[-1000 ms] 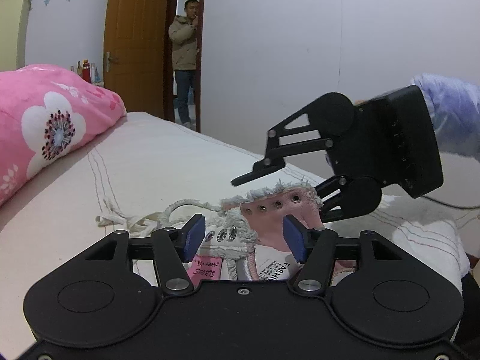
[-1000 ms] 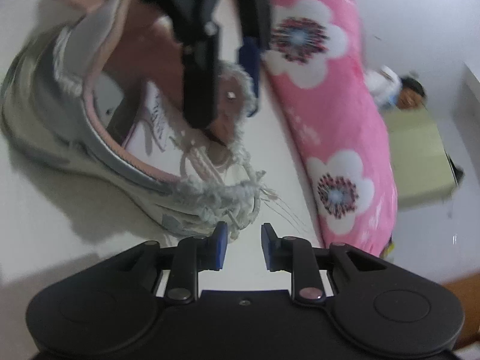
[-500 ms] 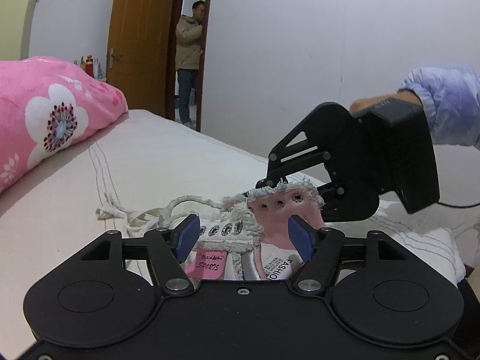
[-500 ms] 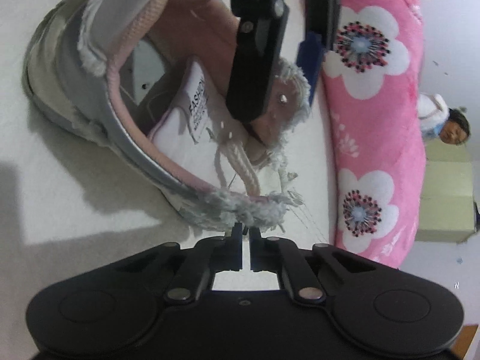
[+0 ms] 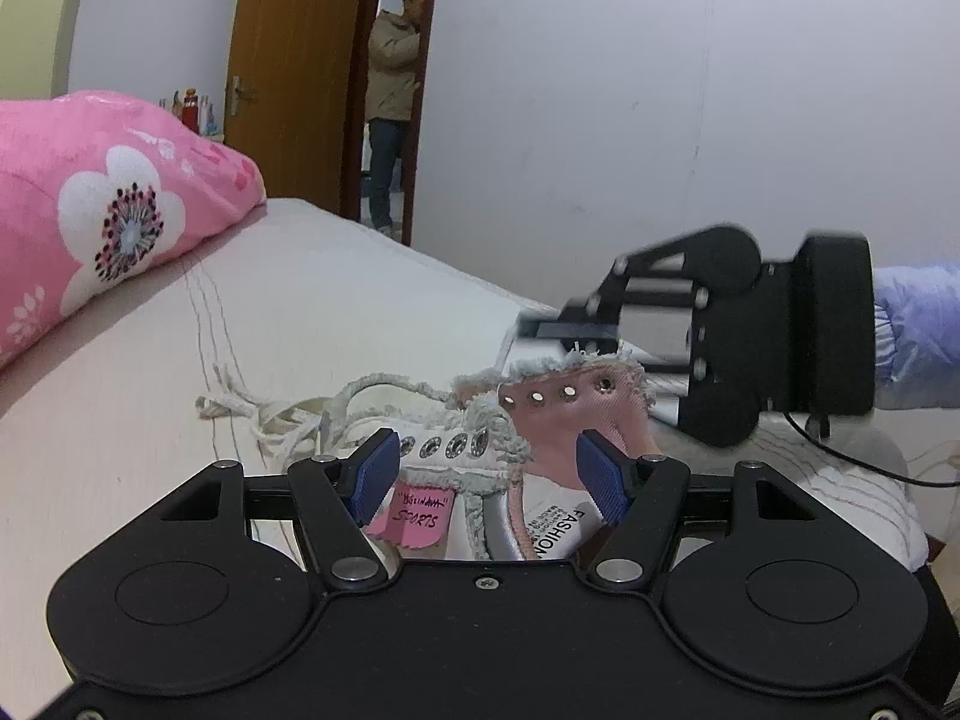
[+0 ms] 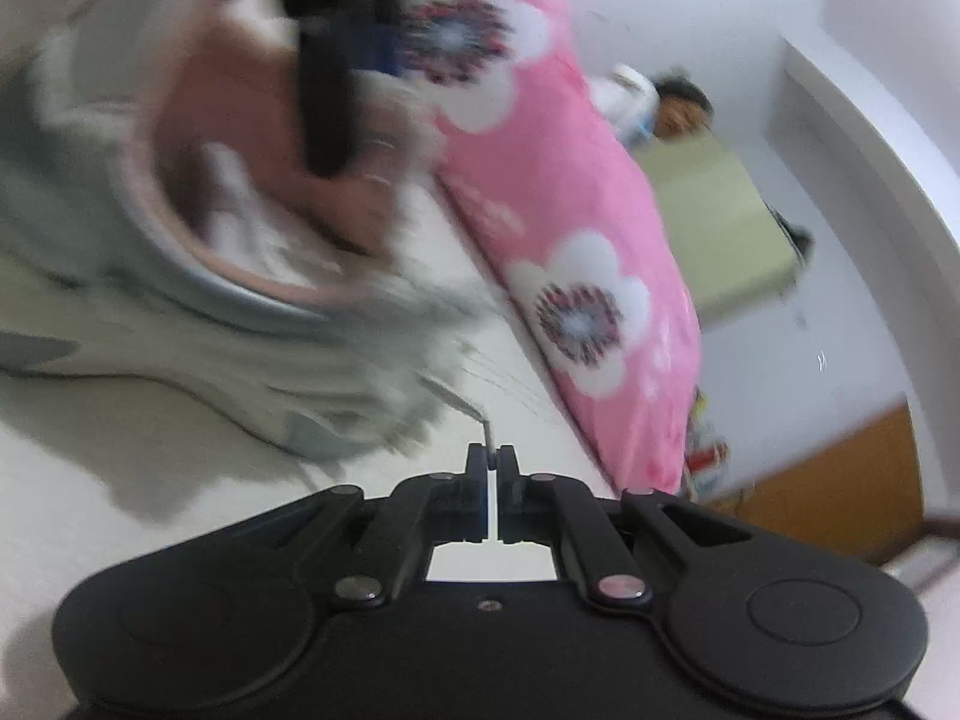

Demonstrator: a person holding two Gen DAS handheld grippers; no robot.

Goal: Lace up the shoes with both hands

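Observation:
A white and pink shoe (image 5: 540, 420) with frayed edging lies on the bed; it shows blurred in the right wrist view (image 6: 198, 252). Its white lace (image 5: 264, 414) trails loose to the left. My left gripper (image 5: 486, 474) is open, its blue pads either side of the shoe's eyelet rows and tongue. My right gripper (image 6: 493, 461) is shut on the thin tip of the lace (image 6: 485, 426), just off the shoe's toe end. In the left wrist view the right gripper (image 5: 540, 330) hovers above the pink eyelet flap.
A pink flowered quilt (image 5: 108, 204) lies along the bed's (image 5: 336, 324) left side, also in the right wrist view (image 6: 576, 252). A person (image 5: 393, 102) stands in the doorway by the brown door (image 5: 288, 72). A cable (image 5: 870, 462) runs at right.
My right gripper closed fully on the lace tip and pulled back and up from the shoe. The left gripper stayed open around the shoe's throat.

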